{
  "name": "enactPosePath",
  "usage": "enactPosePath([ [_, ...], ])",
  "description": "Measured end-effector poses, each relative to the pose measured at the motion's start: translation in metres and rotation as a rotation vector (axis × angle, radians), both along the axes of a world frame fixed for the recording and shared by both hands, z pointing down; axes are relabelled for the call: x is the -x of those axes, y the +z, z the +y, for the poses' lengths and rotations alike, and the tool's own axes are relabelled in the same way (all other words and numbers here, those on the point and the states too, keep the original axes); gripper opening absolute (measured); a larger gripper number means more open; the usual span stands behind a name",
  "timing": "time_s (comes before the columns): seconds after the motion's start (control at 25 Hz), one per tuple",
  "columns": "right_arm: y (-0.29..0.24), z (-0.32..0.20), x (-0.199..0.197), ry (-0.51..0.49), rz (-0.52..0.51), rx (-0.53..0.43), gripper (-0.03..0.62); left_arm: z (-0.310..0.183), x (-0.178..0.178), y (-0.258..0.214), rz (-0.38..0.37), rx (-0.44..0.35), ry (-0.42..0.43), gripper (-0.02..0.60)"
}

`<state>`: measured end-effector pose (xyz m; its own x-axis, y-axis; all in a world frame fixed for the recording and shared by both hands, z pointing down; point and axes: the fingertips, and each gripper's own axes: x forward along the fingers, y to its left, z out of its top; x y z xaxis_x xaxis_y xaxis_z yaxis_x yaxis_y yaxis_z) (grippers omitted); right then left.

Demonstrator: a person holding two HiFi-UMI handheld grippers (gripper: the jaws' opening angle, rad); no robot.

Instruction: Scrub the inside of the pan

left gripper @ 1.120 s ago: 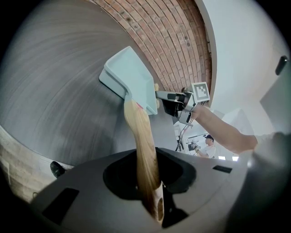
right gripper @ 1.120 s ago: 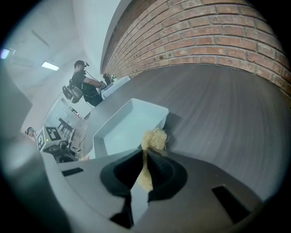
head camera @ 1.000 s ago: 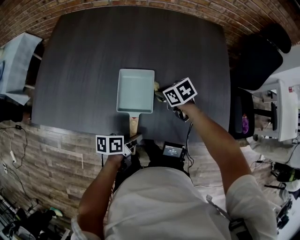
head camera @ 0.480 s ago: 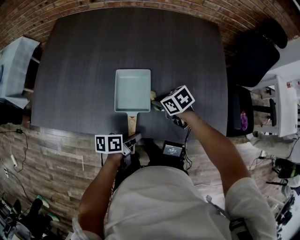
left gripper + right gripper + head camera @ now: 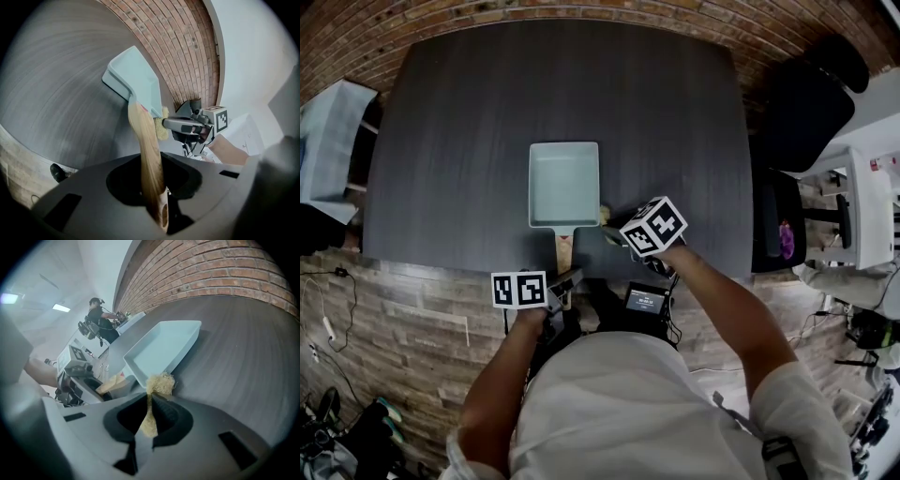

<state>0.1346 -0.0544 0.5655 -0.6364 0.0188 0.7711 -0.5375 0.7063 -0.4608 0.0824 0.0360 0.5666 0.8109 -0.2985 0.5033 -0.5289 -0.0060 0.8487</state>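
Observation:
A pale blue rectangular pan [image 5: 564,185] lies on the dark table [image 5: 469,112], its wooden handle [image 5: 563,251] pointing toward me. My left gripper [image 5: 566,279] is shut on the end of that handle [image 5: 147,159]. My right gripper [image 5: 611,227] is shut on a yellowish scrubbing pad [image 5: 605,214]. It holds the pad just outside the pan's near right corner, beside the rim and not inside the pan. In the right gripper view the pad [image 5: 159,385] sticks out past the jaws in front of the pan [image 5: 161,350]. The pan's inside looks bare.
A black chair [image 5: 806,103] and white equipment [image 5: 862,216] stand to the right of the table. A small screen device [image 5: 645,300] sits below the table's near edge. A pale covered object [image 5: 328,131] is at the left. A brick wall runs behind the table.
My right gripper has drawn back with the pad along the pan's right side to its near right corner. The left gripper keeps its hold on the handle.

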Motion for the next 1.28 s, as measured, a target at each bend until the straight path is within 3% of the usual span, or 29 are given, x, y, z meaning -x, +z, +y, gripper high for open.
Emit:
enactPosePath([
  [0.4,-0.006,0.046,0.004,-0.081,0.003,0.016,0.037,-0.001,0.002,0.000,0.011,0.000,-0.021,0.080],
  [0.68,-0.010,0.054,0.028,-0.174,0.043,-0.061,0.037,0.001,0.002,0.000,0.007,-0.001,-0.016,0.080],
  [1.04,-0.001,0.033,0.017,-0.112,0.131,-0.093,0.037,0.009,0.004,0.000,0.008,-0.002,0.000,0.080],
  [1.28,0.000,0.031,-0.002,-0.123,0.185,-0.120,0.037,0.013,0.008,0.000,0.013,-0.005,0.012,0.080],
])
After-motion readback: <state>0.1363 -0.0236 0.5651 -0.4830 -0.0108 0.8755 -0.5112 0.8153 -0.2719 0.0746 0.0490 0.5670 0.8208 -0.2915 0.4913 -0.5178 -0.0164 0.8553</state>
